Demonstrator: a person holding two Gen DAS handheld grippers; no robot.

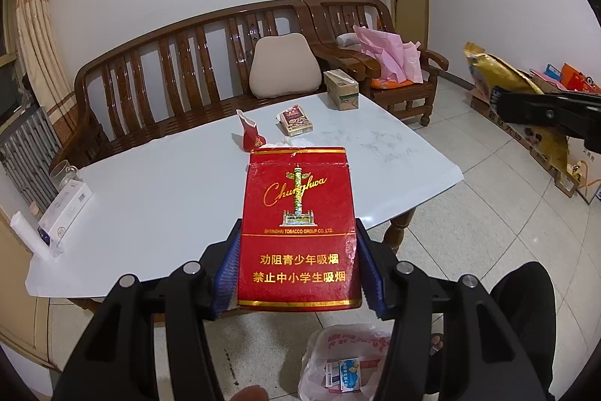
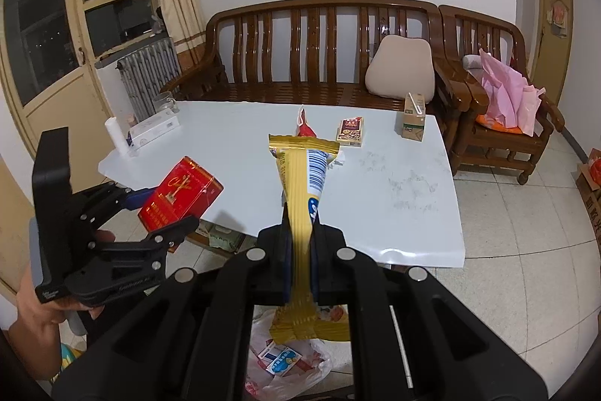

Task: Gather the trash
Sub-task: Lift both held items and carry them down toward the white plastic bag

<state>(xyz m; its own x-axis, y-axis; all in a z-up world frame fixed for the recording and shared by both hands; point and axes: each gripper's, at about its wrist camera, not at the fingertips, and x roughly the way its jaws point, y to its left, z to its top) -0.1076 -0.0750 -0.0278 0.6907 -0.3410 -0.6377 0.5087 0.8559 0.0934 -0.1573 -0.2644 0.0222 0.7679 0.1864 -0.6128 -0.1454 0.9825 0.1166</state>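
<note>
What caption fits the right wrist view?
Right gripper pinches a gold wrapper above the trash bag.

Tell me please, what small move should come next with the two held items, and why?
Probably lower the red cigarette pack in the left gripper over the white plastic bag on the floor and release it: both grippers already grip trash, and the bag lies open below.

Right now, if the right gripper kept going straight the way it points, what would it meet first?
Probably the white tabletop. The right gripper, shut on a gold snack wrapper, points down across the table's near edge toward the torn red packet. Depth is unclear, so it may reach the packet first.
</note>
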